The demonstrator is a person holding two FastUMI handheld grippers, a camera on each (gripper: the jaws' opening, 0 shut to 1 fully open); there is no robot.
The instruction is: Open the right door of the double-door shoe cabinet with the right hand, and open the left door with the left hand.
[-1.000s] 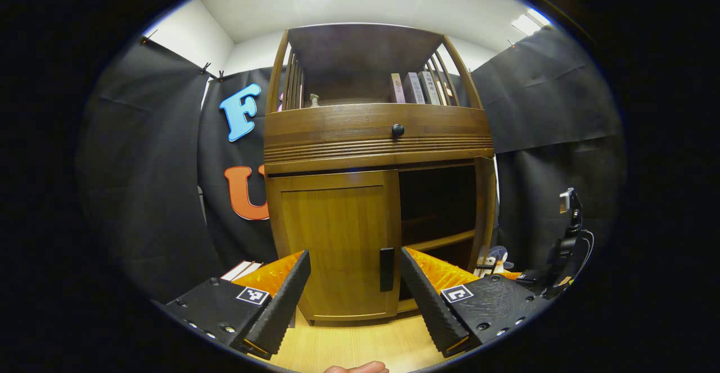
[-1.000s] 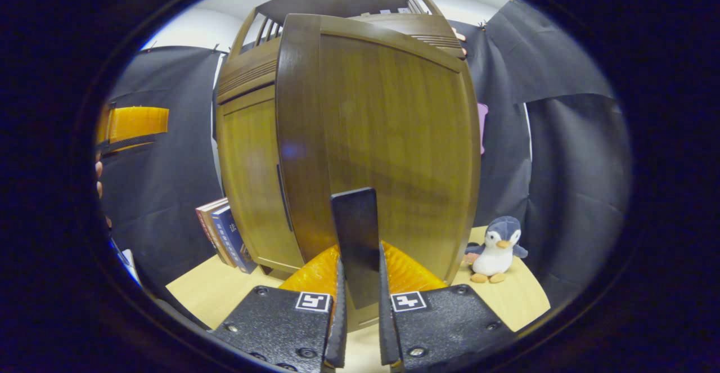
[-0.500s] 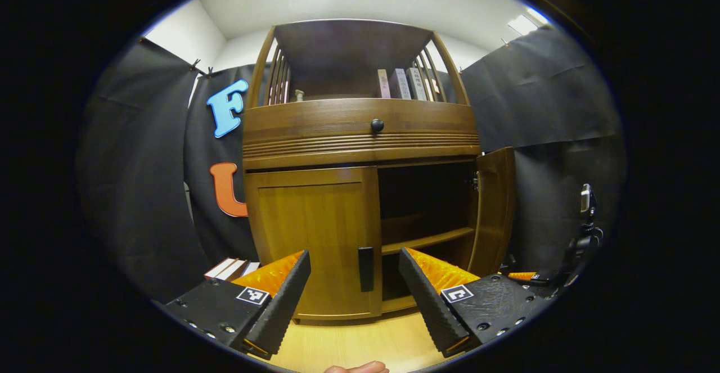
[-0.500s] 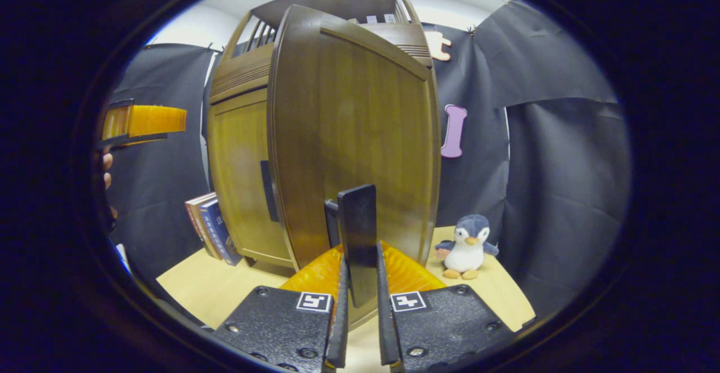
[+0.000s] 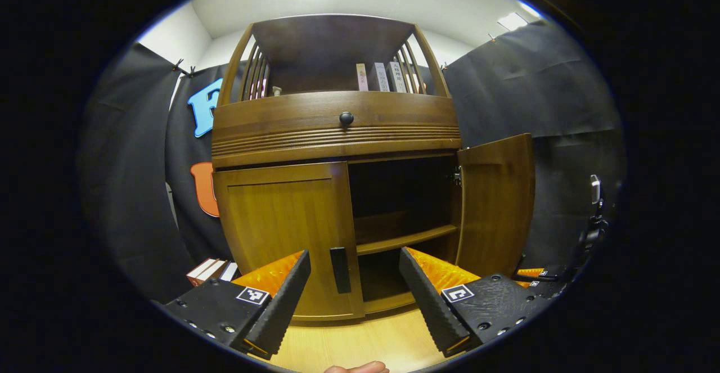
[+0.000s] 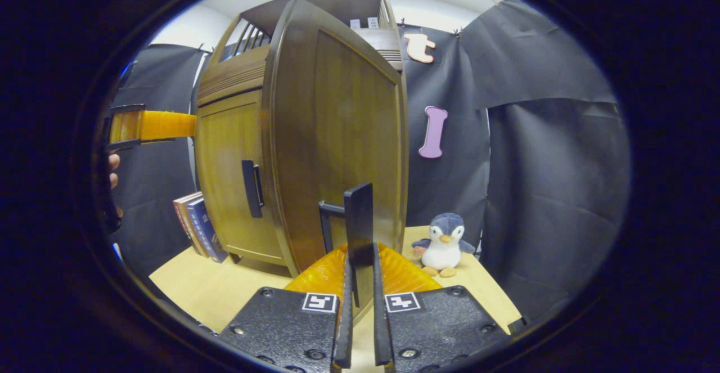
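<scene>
A brown wooden shoe cabinet (image 5: 337, 131) stands in front of me. Its left door (image 5: 287, 238) is closed, with a dark handle (image 5: 340, 269) at its right edge. My left gripper (image 5: 354, 291) is open, a short way in front of that handle and not touching it. The right door (image 5: 495, 198) is swung wide open, showing dark shelves (image 5: 405, 238) inside. In the right gripper view, my right gripper (image 6: 359, 305) is shut on the right door's handle (image 6: 358, 232), with the right door (image 6: 337, 136) seen from its outer face. The left gripper (image 6: 140, 128) appears far left there.
A plush penguin (image 6: 444, 243) sits on the light wooden floor (image 6: 225, 283) right of the open door. Books (image 6: 197, 229) lean against the cabinet's left side. A drawer with a round knob (image 5: 346, 118) and an upper shelf with books (image 5: 382, 77) lie above the doors.
The right door has swung farther open, pulled by my right gripper. The left gripper has shifted right, so the cabinet and left handle sit more to the left in its view.
</scene>
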